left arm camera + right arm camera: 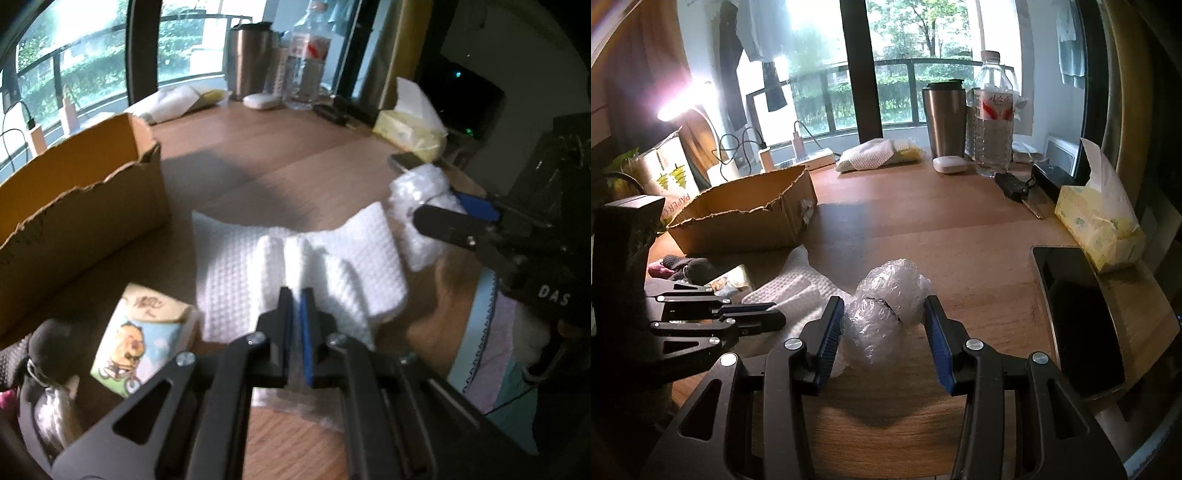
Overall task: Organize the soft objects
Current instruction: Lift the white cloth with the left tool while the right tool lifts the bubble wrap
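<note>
Right wrist: phone (1078,317) beside bubble wrap (886,310).

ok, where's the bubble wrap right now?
In the right wrist view the bubble wrap sits on the table between the right tool's fingers, just right of the white cloth.

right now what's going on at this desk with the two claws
A person is sorting soft things on a wooden desk. The left claw has pinched shut on a fold of the white waffle cloth. The right claw sits around a wad of bubble wrap, pads at its sides. A torn cardboard box stands open nearby.
</note>
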The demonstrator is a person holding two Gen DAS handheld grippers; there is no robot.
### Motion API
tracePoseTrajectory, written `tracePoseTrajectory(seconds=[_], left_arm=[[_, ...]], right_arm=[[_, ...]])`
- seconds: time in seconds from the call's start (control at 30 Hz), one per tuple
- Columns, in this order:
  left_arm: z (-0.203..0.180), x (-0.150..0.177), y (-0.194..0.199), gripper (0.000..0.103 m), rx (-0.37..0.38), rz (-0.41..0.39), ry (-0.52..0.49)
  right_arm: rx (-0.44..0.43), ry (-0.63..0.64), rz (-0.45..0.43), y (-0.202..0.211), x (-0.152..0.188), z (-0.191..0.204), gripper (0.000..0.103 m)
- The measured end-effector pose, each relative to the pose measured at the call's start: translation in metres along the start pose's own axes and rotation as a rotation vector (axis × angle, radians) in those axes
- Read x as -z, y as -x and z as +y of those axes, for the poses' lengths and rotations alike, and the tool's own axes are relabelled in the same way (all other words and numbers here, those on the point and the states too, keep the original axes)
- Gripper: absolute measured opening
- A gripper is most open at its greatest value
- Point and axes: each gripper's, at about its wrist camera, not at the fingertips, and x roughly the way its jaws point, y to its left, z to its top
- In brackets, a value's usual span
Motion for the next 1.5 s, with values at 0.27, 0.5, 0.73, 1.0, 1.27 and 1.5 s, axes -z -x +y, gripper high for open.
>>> tracePoseTrajectory(seconds=[0.27, 0.5, 0.73, 1.0, 1.27, 1.5], left_arm=[[-0.001, 0.001, 0.008, 0.047, -0.094, -0.012, -0.038], [0.01, 0.004, 0.001, 0.061, -0.061, 0.015, 0.014], [-0.007, 0.01, -0.004, 0.059, -0.059, 0.002, -0.074], [-0.013, 0.013, -0.006, 0.018, -0.031, 0.005, -0.096], [-0.012, 0.01, 0.004, 0.014, 0.002, -0.024, -0.077], [-0.005, 0.006, 0.02, 0.014, 0.021, -0.059, -0.055]], right_arm=[[-0.011, 0.007, 0.004, -0.001, 0.001, 0.002, 0.047], [-0.012, 0.001, 0.015, -0.003, 0.004, 0.001, 0.047], [-0.009, -0.001, 0.013, -0.005, 0.004, 0.001, 0.047], [0.051, -0.018, -0.012, 0.006, 0.001, -0.017, 0.047], [-0.019, -0.042, -0.06, 0.02, -0.006, -0.019, 0.047], [-0.03, 0.018, 0.034, -0.019, 0.003, 0.011, 0.047]])
